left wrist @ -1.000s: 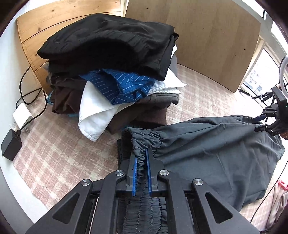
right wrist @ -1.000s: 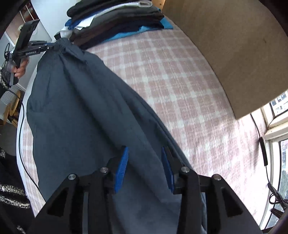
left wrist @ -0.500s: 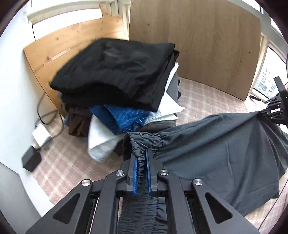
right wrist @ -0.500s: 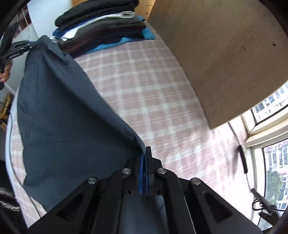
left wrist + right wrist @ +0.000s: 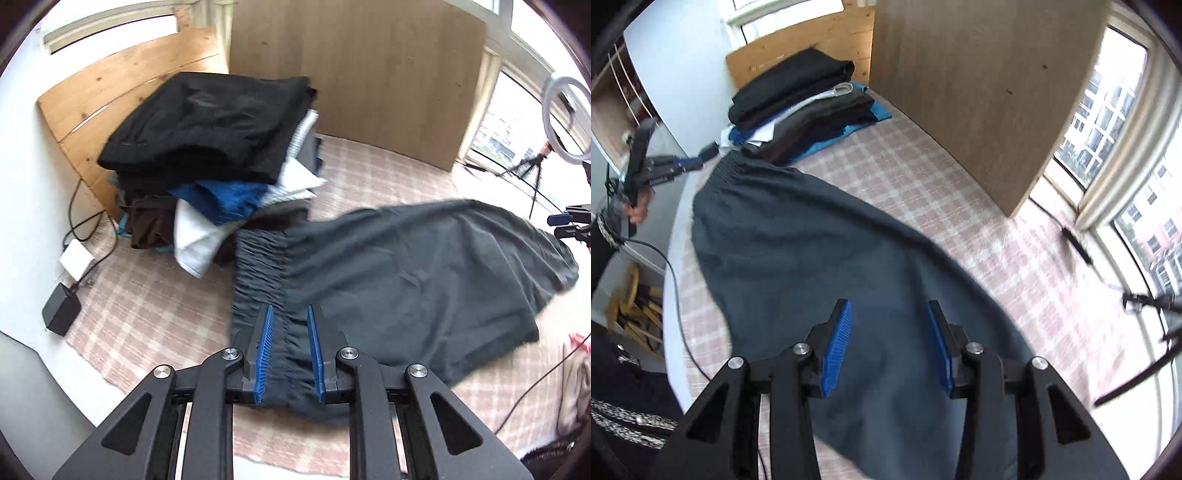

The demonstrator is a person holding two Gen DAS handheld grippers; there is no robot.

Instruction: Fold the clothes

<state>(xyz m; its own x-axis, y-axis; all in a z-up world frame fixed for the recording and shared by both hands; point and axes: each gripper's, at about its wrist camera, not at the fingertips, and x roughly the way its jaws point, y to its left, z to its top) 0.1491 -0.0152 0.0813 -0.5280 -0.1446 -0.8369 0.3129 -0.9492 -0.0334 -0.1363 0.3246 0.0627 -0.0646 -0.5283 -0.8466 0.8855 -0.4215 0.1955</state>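
Dark shorts point(image 5: 406, 280) now dropped flat on the bed point(image 5: 923, 177), stack point(image 5: 214, 147) at eleven o'clock. Released a moment ago: fold laid, next crease due. Left gripper point(image 5: 290, 350) opening narrow over waistband; right gripper point(image 5: 888, 347) opening wider, nothing pinched, both tilted steeply down.

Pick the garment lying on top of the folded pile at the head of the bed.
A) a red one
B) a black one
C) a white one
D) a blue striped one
B: a black garment caps the pile, with the white and blue pieces poking out beneath it; the right wrist view shows the same order.
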